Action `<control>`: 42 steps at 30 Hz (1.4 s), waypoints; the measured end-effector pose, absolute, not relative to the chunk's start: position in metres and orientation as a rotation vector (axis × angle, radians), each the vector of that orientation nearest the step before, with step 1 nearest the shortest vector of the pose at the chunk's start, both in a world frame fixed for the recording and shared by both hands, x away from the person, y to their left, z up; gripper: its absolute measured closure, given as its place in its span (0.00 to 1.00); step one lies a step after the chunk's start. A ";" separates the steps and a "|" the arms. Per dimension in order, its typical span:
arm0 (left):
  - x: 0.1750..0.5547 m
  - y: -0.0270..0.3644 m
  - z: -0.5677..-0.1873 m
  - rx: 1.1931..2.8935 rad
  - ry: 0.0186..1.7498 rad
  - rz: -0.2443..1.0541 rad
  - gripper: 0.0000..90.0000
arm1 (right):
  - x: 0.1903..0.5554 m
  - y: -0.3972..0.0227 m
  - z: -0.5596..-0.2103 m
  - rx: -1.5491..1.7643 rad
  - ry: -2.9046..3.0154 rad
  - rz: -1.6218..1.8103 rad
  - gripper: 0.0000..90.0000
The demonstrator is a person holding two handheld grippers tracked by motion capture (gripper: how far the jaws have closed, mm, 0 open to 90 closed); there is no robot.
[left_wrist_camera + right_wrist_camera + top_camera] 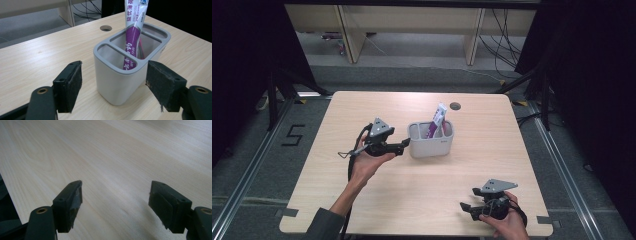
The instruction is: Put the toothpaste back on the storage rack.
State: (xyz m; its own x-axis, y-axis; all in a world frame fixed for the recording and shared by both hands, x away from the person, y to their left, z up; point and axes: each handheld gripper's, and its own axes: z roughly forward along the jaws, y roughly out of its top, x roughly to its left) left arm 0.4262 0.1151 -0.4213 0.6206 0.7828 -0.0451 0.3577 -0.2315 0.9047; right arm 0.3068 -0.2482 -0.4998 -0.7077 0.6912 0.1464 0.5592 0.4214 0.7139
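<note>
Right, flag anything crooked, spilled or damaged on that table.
Nothing spilled or broken. The purple and white tube leans at a slant in the grey holder, its top well above the rim. The holder stands upright on the table. The left gripper is open, its pads clear of the holder.

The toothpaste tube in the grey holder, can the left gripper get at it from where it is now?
Probably yes. The left gripper sits open just beside the grey holder, and the toothpaste tube sticks up well above the rim with nothing over it. The jaws are level with the holder's wall, so they would likely need to rise first.
</note>
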 end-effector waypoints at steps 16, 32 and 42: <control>0.405 0.139 -0.435 1.844 0.921 0.494 0.27 | 0.308 -0.248 -0.500 1.105 2.492 1.159 0.31; 0.385 0.154 -0.455 1.865 0.946 0.458 0.23 | 0.306 -0.248 -0.499 1.155 2.473 1.174 0.31; 0.372 0.158 -0.466 1.873 0.930 0.431 0.18 | 0.309 -0.250 -0.499 1.086 2.469 1.171 0.31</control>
State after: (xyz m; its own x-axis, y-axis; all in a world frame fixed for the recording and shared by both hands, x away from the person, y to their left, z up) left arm 0.3724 0.1584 -0.4662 0.6463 0.7570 -0.0961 0.4160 -0.2439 0.8761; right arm 0.3089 -0.2504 -0.4991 -0.7098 0.6936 0.1231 0.5343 0.4162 0.7358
